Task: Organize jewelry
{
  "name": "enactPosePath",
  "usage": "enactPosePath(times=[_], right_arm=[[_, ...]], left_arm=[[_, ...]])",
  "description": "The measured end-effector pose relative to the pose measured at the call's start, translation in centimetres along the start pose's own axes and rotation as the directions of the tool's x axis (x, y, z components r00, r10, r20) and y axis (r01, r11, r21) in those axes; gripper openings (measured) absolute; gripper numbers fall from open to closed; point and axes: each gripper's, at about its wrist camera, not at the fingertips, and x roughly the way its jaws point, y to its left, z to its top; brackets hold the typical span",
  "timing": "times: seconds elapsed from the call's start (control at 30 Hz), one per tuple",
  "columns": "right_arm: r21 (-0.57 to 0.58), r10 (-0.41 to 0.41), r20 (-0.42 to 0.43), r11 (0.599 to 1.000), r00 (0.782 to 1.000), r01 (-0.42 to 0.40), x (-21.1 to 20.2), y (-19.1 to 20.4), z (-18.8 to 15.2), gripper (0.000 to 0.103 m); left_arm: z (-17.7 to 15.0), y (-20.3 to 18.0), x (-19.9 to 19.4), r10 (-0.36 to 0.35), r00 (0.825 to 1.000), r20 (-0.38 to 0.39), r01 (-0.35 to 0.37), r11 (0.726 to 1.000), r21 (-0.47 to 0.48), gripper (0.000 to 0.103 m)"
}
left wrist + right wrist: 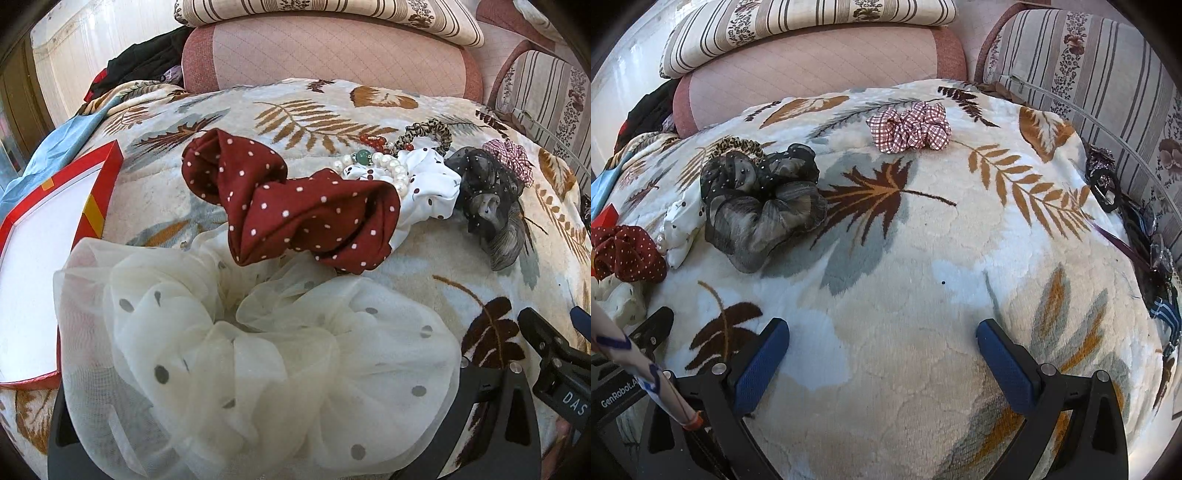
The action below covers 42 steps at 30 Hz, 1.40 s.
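Note:
A big cream sheer scrunchie [255, 365] with grey dots fills the space between my left gripper's fingers and hides the fingertips. Behind it lie a dark red dotted scrunchie [295, 210], a pearl bracelet [388, 166], a white dotted scrunchie [428, 184], a black-grey scrunchie [491, 199] and a leopard one [428, 131]. My right gripper [882, 343] is open and empty above the leaf blanket [923, 258]. Ahead of it lie the black-grey scrunchie [761, 199] and a red checked scrunchie [910, 127]. The red dotted scrunchie [626, 254] is at the left edge.
A red-rimmed box with a white inside [44, 258] lies at the left. More dark jewelry and ribbons [1108, 184] lie along the blanket's right edge by the striped sofa cushions [1089, 66]. The right gripper's finger [546, 343] shows at the left view's right edge.

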Motion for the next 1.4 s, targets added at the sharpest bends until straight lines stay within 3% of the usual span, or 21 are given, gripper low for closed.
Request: enactPosePath(times=[0.2, 0.33, 0.5, 0.6, 0.8, 0.97, 1.4], right_arm=[[0.038, 0.062, 0.014, 0.997, 0.998, -0.063, -2.0, -0.4, -1.0, 0.103], [0.09, 0.098, 0.037, 0.991, 0.994, -0.101, -3.7, -1.9, -1.0, 0.103], [0.097, 0.122, 0.115, 0.986, 0.986, -0.133, -7.0, -2.2, -0.9, 0.103], [0.067, 0.136, 0.156, 0.987, 0.978, -0.148, -9.1, -1.8, -1.2, 0.103], [-0.017, 0.195, 0.242, 0.98, 0.95, -0.196, -14.2, 0.3, -2.9, 0.103], [-0.077, 0.198, 0.272, 0.98, 0.942, -0.184, -15.9, 1.5, -4.4, 0.103], [-0.118, 0.185, 0.227, 0.98, 0.956, -0.161, -14.3, 3.5, -5.0, 0.103]], left_arm=[[0.1, -0.3, -0.1, 0.027, 1.0, -0.013, -0.026, 1.0, 0.005, 0.103], [-0.8, 0.6, -1.5, -0.035, 0.996, -0.081, 0.036, 0.999, 0.011, 0.103], [-4.7, 1.9, -7.7, -0.139, 0.989, 0.058, 0.141, 0.989, -0.031, 0.103], [-5.9, 2.5, -12.3, -0.134, 0.976, 0.171, 0.132, 0.991, 0.02, 0.103], [-6.6, 5.5, -17.0, -0.101, 0.955, 0.279, 0.102, 0.995, 0.011, 0.103], [-7.6, 6.8, -17.9, -0.063, 0.945, 0.321, 0.062, 0.998, 0.012, 0.103], [-8.2, 7.8, -16.1, -0.096, 0.955, 0.28, 0.1, 0.995, -0.002, 0.103]])
